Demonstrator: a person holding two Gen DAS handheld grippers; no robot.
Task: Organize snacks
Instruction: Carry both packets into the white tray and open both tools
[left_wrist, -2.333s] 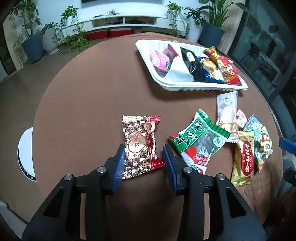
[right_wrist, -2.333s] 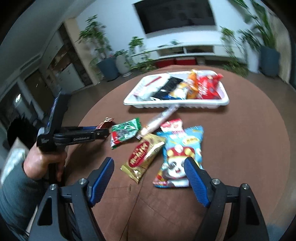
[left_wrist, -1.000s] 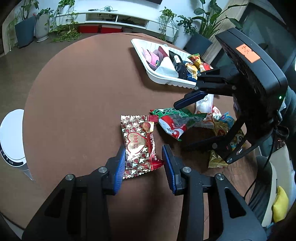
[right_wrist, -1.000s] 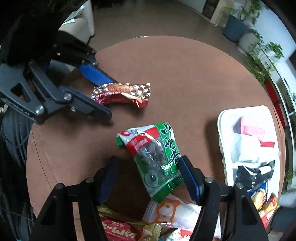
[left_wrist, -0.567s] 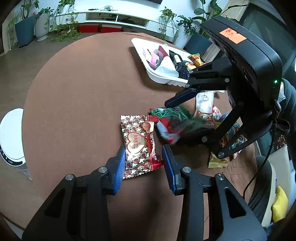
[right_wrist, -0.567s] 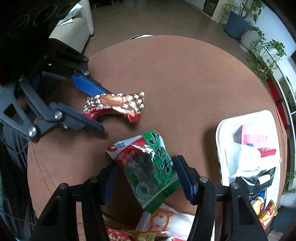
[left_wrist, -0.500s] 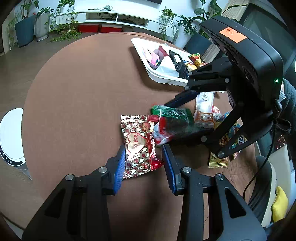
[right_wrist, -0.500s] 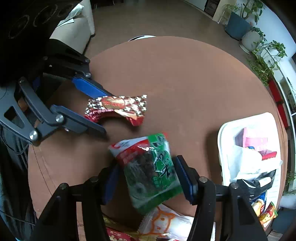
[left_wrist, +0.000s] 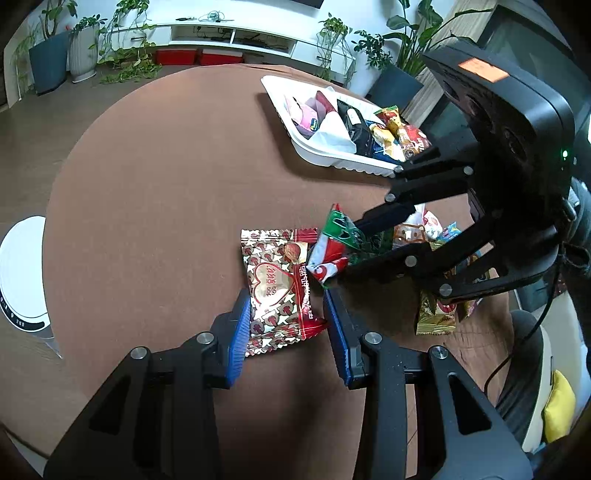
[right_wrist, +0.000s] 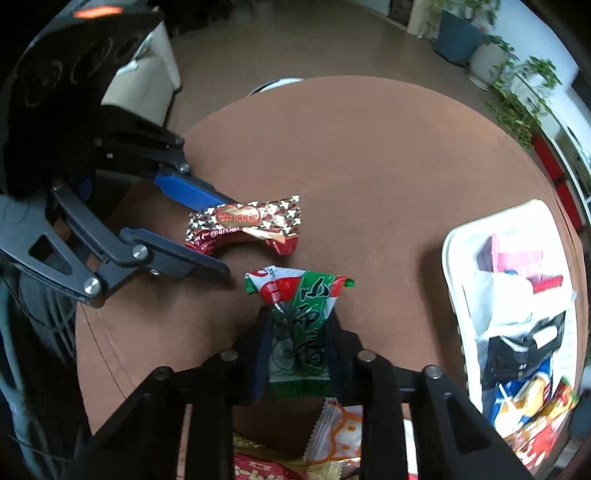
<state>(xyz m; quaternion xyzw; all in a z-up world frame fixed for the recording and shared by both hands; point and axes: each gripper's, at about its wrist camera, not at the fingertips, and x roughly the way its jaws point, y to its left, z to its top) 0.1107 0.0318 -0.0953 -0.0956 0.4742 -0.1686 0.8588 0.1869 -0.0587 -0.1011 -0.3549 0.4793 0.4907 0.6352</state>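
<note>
Our right gripper (right_wrist: 297, 325) is clamped on the green snack packet (right_wrist: 301, 321), its top end crumpled. Our left gripper (left_wrist: 284, 325) stands open astride the heart-print packet (left_wrist: 277, 286) lying flat on the brown surface (left_wrist: 166, 177) (white tray (left_wrist: 321, 155) well beyond).

round brown table (left_wrist: 166, 166), white tray (left_wrist: 314, 153) (snacks inside)

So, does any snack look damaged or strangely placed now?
The green packet is crumpled and pinched narrow in the shut right gripper. The heart packet lies flat between the open left gripper fingers. No spill shows.
</note>
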